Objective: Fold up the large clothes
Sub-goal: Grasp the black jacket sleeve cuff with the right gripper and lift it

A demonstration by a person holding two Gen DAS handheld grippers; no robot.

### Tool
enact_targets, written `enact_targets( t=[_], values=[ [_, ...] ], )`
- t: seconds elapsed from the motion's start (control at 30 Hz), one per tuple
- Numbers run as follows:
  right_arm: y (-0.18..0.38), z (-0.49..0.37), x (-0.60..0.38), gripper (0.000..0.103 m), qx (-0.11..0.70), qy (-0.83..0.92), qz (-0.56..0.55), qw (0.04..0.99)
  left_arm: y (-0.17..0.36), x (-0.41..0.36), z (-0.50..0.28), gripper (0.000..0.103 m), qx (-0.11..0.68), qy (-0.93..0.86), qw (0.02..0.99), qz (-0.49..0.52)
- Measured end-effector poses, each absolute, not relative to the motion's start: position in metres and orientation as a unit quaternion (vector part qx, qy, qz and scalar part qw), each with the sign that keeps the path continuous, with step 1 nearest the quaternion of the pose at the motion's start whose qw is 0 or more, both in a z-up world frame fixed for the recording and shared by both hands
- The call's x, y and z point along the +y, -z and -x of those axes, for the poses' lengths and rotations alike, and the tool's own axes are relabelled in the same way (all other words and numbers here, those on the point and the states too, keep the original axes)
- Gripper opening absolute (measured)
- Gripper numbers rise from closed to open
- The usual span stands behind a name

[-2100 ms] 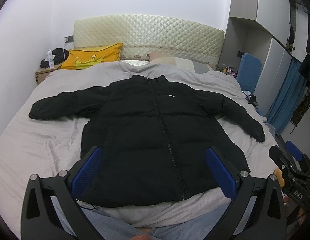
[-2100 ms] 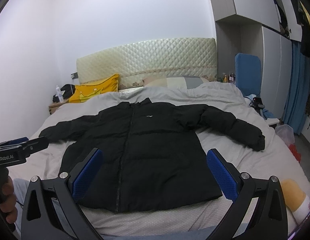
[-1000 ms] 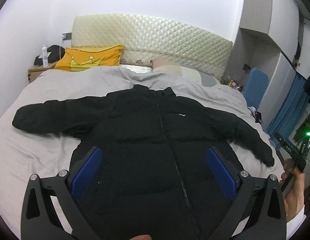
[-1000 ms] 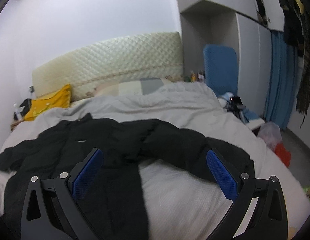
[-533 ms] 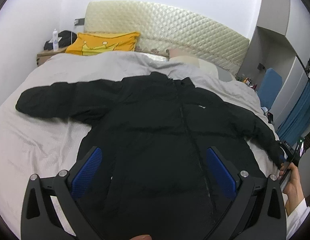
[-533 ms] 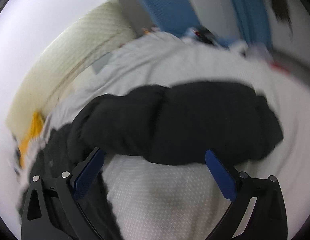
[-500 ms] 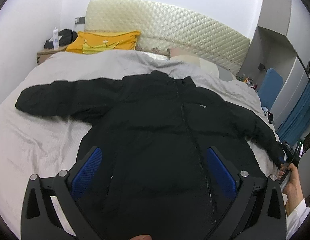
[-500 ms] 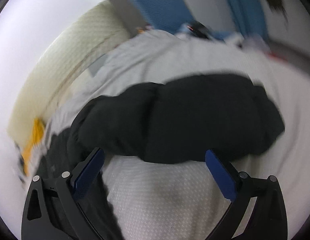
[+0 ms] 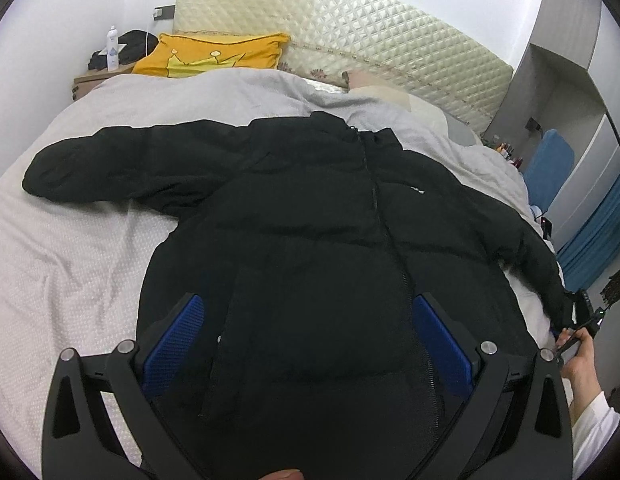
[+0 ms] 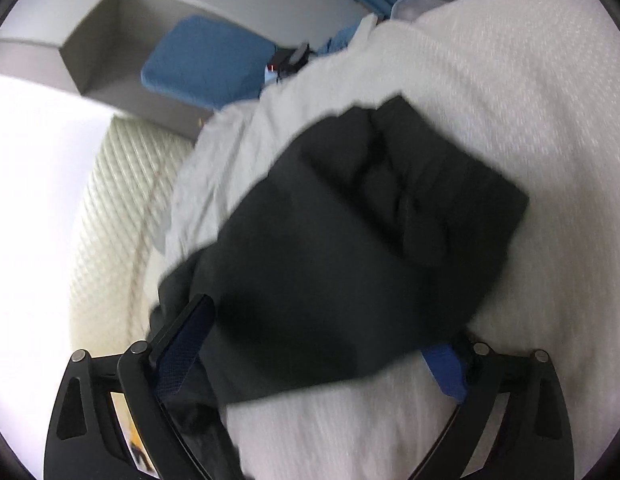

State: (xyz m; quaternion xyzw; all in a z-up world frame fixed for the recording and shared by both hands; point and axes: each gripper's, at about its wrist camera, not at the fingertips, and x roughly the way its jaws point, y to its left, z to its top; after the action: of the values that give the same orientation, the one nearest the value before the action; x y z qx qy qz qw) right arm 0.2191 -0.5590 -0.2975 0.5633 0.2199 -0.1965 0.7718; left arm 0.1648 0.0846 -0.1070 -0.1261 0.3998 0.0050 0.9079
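A black puffer jacket lies front up on the bed, zipped, both sleeves spread out. My left gripper is open above the jacket's lower body, its blue pads wide apart. In the right wrist view my right gripper is open and rolled sideways, its jaws straddling the jacket's right sleeve near the cuff. The sleeve lies between the pads; the view is blurred. In the left wrist view the right gripper shows at the sleeve's end, held by a hand.
The bed has a pale grey cover and a quilted cream headboard. A yellow pillow lies at its head, by a nightstand with a bottle. A blue chair, wardrobes and blue curtains stand on the right.
My right gripper has swung down and rolled sideways onto the right sleeve's end. My left gripper has moved forward and lower over the jacket's body. Both stay open.
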Motion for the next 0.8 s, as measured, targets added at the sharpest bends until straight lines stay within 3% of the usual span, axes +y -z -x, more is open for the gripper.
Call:
enact_targets(
  t=[0.1,0.27,0.37,0.53,0.8],
  values=[
    [0.297,-0.219,-0.571,0.079,0.193,0.207,-0.568,0.773,0.109,0.084,-0.168,0.103,0.397,-0.012,0.91,0.123],
    [0.297,-0.24,-0.596,0.038,0.2,0.215,-0.537,0.791,0.113,0.085,-0.175,0.103,0.39,-0.026,0.913,0.117],
    [0.288,-0.267,-0.613,0.025,0.203,0.208,-0.505,0.813,0.116,0.085,-0.179,0.103,0.391,-0.028,0.913,0.116],
    [0.271,-0.306,-0.634,0.012,0.195,0.194,-0.453,0.848,0.125,0.079,-0.191,0.103,0.394,-0.044,0.913,0.095],
    [0.249,-0.349,-0.655,0.007,0.211,0.195,-0.393,0.874,0.145,0.071,-0.215,0.103,0.417,-0.054,0.905,0.073]
  ],
)
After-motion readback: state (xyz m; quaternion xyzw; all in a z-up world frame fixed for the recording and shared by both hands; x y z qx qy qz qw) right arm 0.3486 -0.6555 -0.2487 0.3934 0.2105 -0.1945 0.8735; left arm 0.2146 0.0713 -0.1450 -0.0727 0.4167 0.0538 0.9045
